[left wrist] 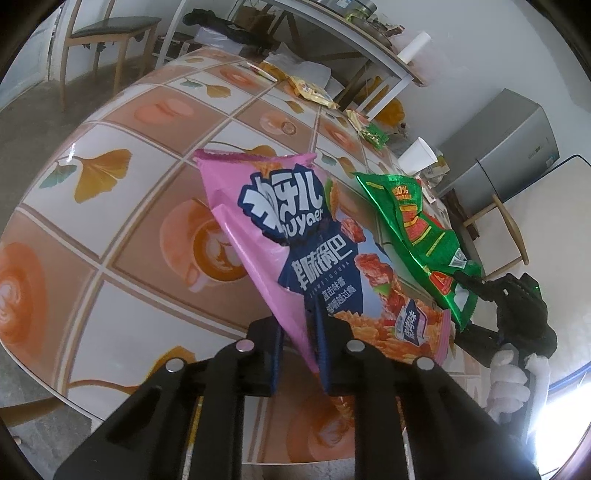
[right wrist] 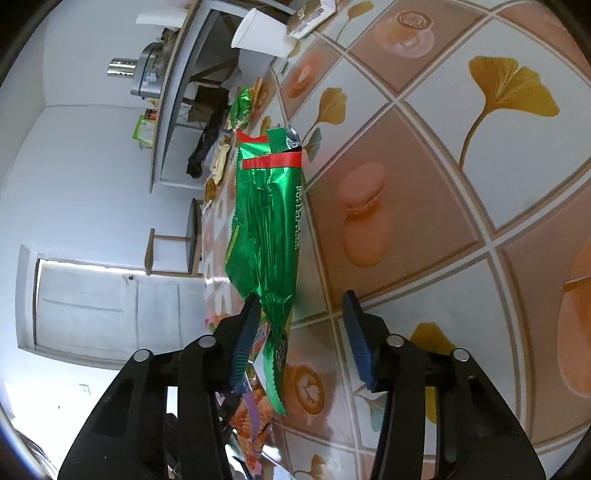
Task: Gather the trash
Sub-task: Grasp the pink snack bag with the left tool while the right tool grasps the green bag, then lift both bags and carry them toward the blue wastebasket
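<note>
My left gripper [left wrist: 295,317] is shut on the lower part of a pink snack bag [left wrist: 280,229], which stands up from the patterned tablecloth [left wrist: 110,206]. To its right a crumpled green foil bag [left wrist: 417,236] rises from the table, with my right gripper [left wrist: 471,282] at its lower end, held by a white-gloved hand [left wrist: 506,373]. In the right wrist view the green bag [right wrist: 266,229] runs between the jaws of my right gripper [right wrist: 301,295]. The left pad [right wrist: 245,339] touches it. The right pad [right wrist: 356,336] stands apart from it, over bare tablecloth. The pink bag [right wrist: 251,417] shows below.
A white paper cup [left wrist: 417,155] lies on its side beyond the green bag, seen too as the cup [right wrist: 262,33]. Several more wrappers [left wrist: 310,90] lie along the table's far edge. A chair [left wrist: 107,29], a shelf unit and a grey fridge [left wrist: 517,147] stand around the table.
</note>
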`<state>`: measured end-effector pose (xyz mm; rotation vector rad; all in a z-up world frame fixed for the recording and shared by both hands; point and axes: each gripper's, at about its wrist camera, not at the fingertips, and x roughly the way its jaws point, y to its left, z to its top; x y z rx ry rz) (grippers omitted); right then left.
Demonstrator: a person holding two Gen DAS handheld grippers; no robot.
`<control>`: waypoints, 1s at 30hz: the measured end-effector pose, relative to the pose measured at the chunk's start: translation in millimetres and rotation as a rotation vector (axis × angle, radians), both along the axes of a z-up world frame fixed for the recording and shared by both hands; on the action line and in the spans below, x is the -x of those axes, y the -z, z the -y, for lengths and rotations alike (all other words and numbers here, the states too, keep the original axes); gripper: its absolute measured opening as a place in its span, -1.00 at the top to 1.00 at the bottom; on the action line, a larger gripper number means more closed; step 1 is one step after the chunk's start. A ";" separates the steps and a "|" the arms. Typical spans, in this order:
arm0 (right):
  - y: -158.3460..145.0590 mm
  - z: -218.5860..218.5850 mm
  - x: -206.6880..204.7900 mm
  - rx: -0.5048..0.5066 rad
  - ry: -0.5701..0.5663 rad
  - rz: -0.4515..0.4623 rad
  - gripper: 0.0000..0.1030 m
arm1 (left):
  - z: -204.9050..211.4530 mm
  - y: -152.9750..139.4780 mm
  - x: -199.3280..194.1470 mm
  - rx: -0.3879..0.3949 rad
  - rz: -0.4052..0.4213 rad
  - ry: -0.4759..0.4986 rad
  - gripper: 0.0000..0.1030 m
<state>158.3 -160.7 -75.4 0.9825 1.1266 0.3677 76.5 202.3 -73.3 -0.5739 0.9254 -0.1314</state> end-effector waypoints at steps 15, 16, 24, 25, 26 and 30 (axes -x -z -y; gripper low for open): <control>22.2 12.3 8.1 -0.175 0.038 -0.046 0.84 | 12.5 -6.8 1.0 -0.052 0.026 0.027 0.77; 22.0 13.6 9.0 -0.184 0.040 -0.043 0.86 | 13.1 -7.6 0.6 -0.055 0.029 0.029 0.77; 17.7 24.2 18.4 -0.210 0.064 -0.019 0.91 | 19.9 -16.1 -1.0 -0.078 0.062 0.048 0.79; 18.3 27.0 20.2 -0.214 0.065 -0.018 0.92 | 20.6 -16.9 -1.0 -0.079 0.065 0.051 0.79; 17.9 28.6 21.5 -0.215 0.069 -0.016 0.92 | 21.2 -17.3 -0.7 -0.079 0.066 0.052 0.79; 16.9 32.5 26.2 -0.233 0.083 -0.007 0.93 | 24.0 -19.2 1.1 -0.079 0.075 0.062 0.79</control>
